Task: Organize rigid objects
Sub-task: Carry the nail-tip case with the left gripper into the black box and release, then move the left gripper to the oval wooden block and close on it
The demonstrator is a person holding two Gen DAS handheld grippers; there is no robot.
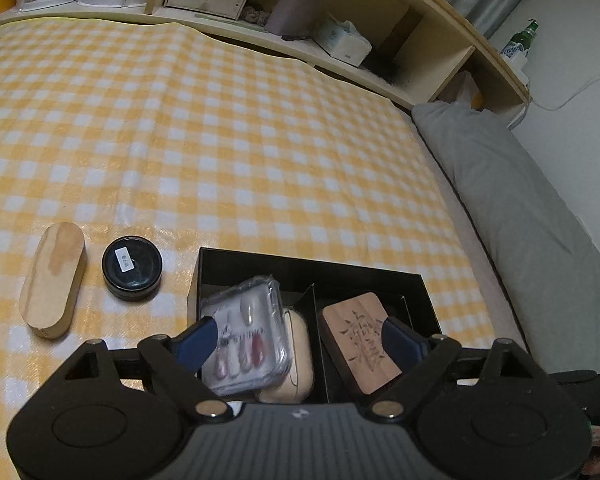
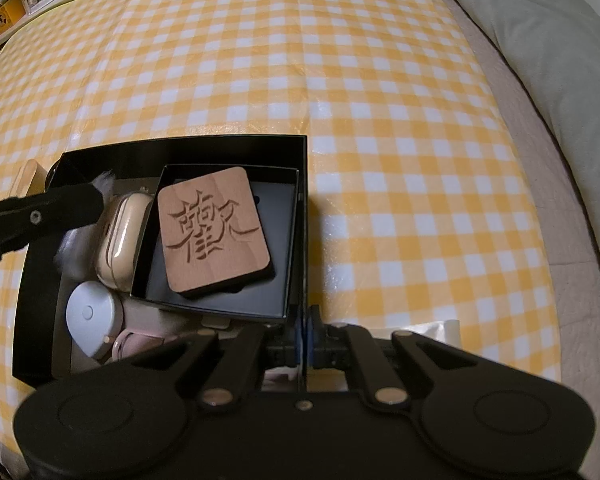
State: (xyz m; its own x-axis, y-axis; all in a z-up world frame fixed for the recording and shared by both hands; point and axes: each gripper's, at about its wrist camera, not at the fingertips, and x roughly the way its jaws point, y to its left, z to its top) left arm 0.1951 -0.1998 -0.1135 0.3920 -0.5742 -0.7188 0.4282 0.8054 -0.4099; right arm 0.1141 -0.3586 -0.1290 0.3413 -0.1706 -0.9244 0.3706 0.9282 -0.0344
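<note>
Black box (image 2: 306, 200) sits on my yellow checked cloth (image 2: 340, 60). Inside it, at 3 o'clock, a smaller black tray (image 2: 280, 216) holds the wooden carved tile (image 2: 214, 232). A cream case (image 2: 120, 240) lies at 9 o'clock of that tile. My left gripper (image 1: 302, 340) is spread wide, with the clear nail box (image 1: 246, 332) loose between its blue pads. My right gripper (image 2: 303, 338) is pinched tight on the box's wall. Outside, at 9 o'clock, wait a round black tin (image 1: 132, 268) and a wooden oval block (image 1: 52, 280).
</note>
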